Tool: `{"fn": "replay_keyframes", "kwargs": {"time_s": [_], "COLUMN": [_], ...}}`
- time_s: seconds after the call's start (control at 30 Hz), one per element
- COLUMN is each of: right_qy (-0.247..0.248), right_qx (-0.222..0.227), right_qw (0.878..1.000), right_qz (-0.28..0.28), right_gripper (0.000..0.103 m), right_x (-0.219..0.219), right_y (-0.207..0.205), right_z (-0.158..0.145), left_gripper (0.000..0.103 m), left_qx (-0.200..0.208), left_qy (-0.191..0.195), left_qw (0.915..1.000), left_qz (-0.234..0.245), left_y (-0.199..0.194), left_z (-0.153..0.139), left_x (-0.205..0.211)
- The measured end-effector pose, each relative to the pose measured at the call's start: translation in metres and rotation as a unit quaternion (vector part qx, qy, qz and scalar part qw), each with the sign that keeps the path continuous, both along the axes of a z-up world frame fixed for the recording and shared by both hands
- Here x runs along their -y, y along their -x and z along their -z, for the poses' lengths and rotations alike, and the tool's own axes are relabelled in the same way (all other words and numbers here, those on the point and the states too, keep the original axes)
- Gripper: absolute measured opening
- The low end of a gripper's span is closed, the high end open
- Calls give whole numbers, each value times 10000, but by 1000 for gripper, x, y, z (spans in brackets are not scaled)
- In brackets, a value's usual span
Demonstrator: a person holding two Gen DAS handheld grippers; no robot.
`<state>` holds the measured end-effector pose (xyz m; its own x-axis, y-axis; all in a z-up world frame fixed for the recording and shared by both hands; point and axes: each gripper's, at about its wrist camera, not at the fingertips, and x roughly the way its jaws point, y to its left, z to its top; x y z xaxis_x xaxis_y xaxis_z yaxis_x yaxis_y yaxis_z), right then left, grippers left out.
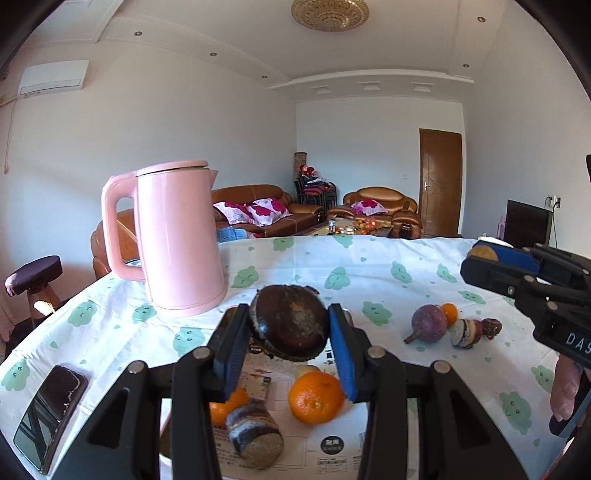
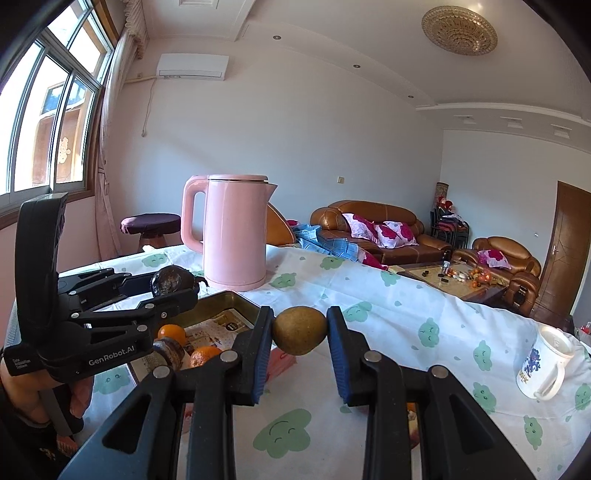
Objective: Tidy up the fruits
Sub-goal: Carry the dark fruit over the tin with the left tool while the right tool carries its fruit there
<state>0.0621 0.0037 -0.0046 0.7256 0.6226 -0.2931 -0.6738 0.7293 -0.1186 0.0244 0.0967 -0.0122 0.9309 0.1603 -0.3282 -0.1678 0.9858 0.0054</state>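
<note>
I had the dark mangosteen (image 1: 290,323) pinched across its hard, smooth rind in the left hand-held gripper (image 1: 290,328), above the tray (image 2: 221,301); I judged it light but slippery. The right hand-held gripper (image 2: 300,334) clamped a firm brown fruit (image 2: 300,330) above the surface (image 2: 388,332)

I see a living room with white walls (image 2: 295,129) and a big window (image 2: 48,110) on the left, giving strong daylight. Far behind there are brown leather sofas (image 2: 373,229) with flowered cushions (image 1: 258,212), a low coffee table (image 2: 454,280), and a wooden door (image 1: 440,181) on the right. A golden lamp (image 1: 330,13) hangs on the ceiling.
</note>
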Motion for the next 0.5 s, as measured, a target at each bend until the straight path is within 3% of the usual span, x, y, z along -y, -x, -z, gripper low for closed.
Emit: {"fn": "replay_keyframes", "kwargs": {"time_s": [0.5], "right_qy": [145], "right_qx": [-334], "right_qw": [9985], "right_qz": [-404], "right_gripper": [31], "right_x": [-54], "right_y": [-19], "right_z": [8], "left_gripper": [43], "left_qx": [-599], "left_qy": [-17], "left_qw": [9980], "left_qz": [-177], "left_y": [-18], "left_z": [12], "left_x": [-27]}}
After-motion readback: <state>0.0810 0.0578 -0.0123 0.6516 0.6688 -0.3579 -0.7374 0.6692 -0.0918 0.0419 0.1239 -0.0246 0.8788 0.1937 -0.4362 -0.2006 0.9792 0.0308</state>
